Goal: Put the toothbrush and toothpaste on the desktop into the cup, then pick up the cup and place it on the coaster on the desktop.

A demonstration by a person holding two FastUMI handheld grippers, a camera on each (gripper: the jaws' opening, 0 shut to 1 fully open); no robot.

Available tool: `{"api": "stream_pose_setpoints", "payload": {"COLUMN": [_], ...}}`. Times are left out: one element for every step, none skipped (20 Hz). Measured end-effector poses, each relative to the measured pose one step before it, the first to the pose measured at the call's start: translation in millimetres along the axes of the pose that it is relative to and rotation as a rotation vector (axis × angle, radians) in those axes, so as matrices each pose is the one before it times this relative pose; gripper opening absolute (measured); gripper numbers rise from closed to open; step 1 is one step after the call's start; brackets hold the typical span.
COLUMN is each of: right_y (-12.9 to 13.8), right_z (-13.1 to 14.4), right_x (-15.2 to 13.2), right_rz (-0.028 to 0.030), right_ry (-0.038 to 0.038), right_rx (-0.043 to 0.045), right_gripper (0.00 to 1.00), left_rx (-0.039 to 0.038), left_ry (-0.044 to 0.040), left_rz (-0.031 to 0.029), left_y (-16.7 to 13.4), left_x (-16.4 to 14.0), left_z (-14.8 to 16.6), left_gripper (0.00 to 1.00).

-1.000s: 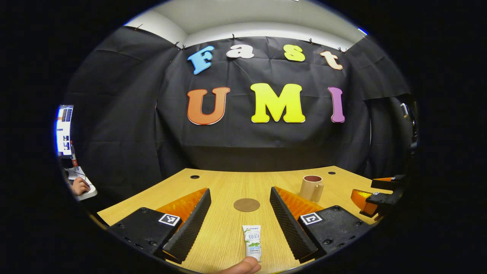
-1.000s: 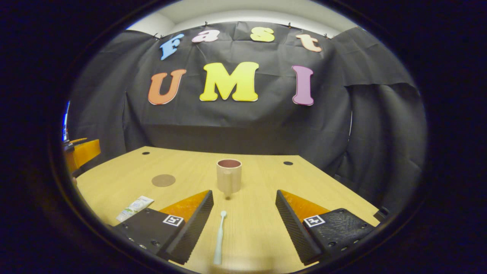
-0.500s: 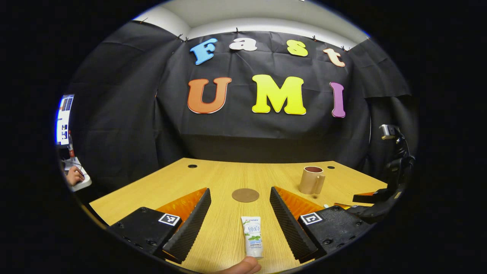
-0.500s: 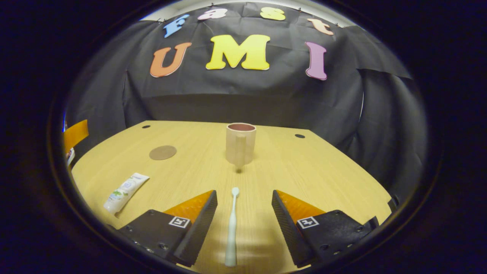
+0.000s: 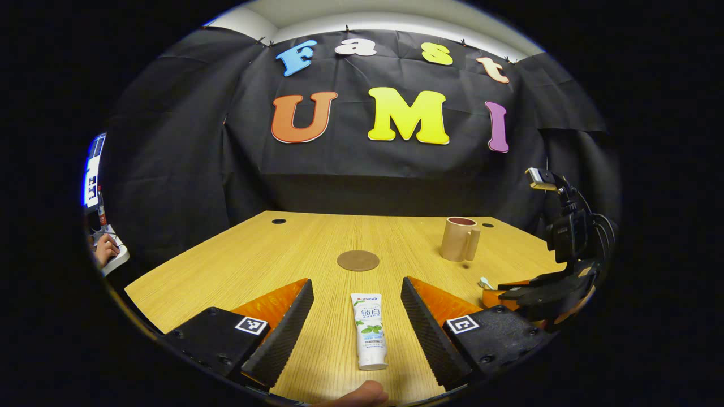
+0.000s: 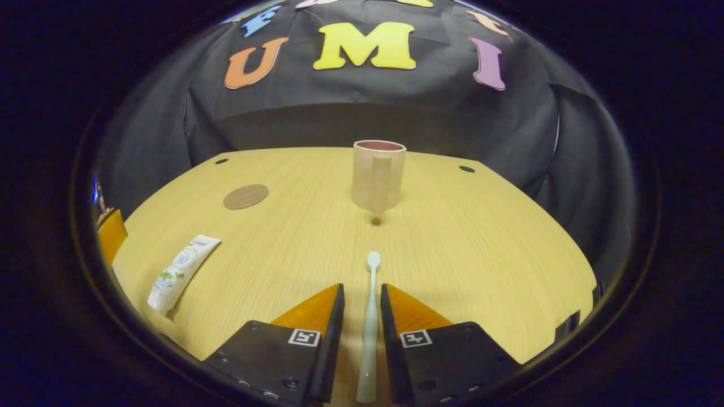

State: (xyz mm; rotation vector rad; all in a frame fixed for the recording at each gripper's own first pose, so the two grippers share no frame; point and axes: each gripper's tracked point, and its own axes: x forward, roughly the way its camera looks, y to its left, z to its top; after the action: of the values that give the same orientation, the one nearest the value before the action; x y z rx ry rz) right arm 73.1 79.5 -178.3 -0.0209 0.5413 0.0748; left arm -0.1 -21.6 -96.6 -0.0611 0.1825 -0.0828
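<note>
Two risks: the right gripper [image 6: 362, 322], jaws nearly closed around the toothbrush [image 6: 369, 316], may pinch off-centre; the left gripper [image 5: 357, 322], jaws wide, straddles the toothpaste [image 5: 369, 330] untouched.

Black screwed tongs [image 5: 357, 294] bearing square coded tags

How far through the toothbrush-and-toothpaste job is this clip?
Nothing is finished: the cup is empty and off the coaster. In hand: the right gripper has nearly closed around the toothbrush; the open left gripper straddles the toothpaste. Left: both into the cup, then cup onto coaster.
</note>
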Motion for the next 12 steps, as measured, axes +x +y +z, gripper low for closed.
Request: {"api": "stream_pose_setpoints", "payload": {"right_y": [0.63, 0.48, -0.24, -0.50, -0.21, -2.02, 0.05, -1.03, 1.66, -0.08, 1.81, -1.13], "right_z": [-2.34, -0.50, -0.56, -0.49, 0.18, 1.32, -1.83, -0.88, -0.17, 1.99, -2.01, 0.14], "right_x": [1.50, -0.31, 1.58, -0.73, 0.02, -2.17, 5.18, -3.82, 1.08, 2.32, -1.66, 0.65], "right_rz": [0.00332, 0.00763, 0.00202, 0.00710, 0.00375, -0.00540, -0.00048, 0.00391, 0.00201, 0.00643, 0.00307, 0.00095], "right_ry": [0.01109, 0.00593, 0.00256, 0.00212, 0.00237, 0.00810, 0.00118, 0.00470, 0.00007, -0.00738, 0.00377, -0.00330], "right_rx": [0.00707, 0.01148, 0.00452, 0.00010, 0.00498, 0.01273, 0.00340, -0.01354, -0.00903, -0.00246, -0.00480, -0.00102], "right_gripper": [0.34, 0.32, 0.29, 0.28, 0.24, 0.23, 0.13, 0.03, 0.03, 0.03, 0.00, 0.00], "left_rx": [0.00508, -0.00006, -0.00278, -0.00299, 0.00002, 0.00255, 0.00174, 0.00221, 0.00141, 0.00110, -0.00085, -0.00018], "left_ry": [0.00692, 0.00694, 0.00571, 0.00309, 0.00382, 0.00087, 0.00145, -0.00067, 0.00278, 0.00159, 0.00317, 0.00940], "left_rz": [0.00296, 0.00239, 0.00137, 0.00166, 0.00193, 0.00513, 0.00676, 0.00433, 0.00580, 0.00280, -0.00018, 0.00015], "left_y": [1.18, 0.72, 0.20, 0.78, -0.64, 1.19, 1.86, 1.06, 0.96, 0.35, 0.05, -0.30], "left_x": [0.10, 0.45, 0.76, 0.24, 0.13, -0.23, -1.00, 0.18, 0.01, 0.03, 0.16, 0.21], "left_z": [-2.06, -1.30, -2.34, 0.65, -0.41, 0.86, 1.43, 1.08, -0.67, 0.47, -1.18, -1.22], "left_gripper": [0.99, 0.99, 0.99, 0.99, 0.99, 0.99, 0.99, 0.99, 0.99, 0.99, 0.99, 0.99]}}
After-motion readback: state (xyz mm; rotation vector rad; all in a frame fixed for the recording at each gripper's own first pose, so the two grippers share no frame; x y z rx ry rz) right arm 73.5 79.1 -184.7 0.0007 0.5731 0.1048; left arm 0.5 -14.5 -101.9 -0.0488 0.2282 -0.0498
